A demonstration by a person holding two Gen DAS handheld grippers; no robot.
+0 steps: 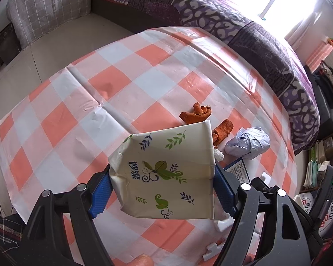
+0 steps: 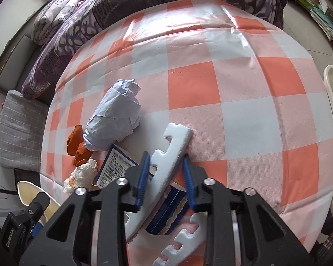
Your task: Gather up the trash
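White foam strip [image 2: 166,173] clamped in right gripper [image 2: 166,175], long axis up-right; left gripper [image 1: 164,188] clamped on cream packet [image 1: 166,173].

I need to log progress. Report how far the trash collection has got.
Nothing visibly binned yet. In hand: the left gripper holds a leaf-printed paper cup; the right gripper is clamped on a white foam strip. Left on the checked tablecloth: orange peels, a crumpled blue paper, a white tissue wad, a blue box and another foam strip.
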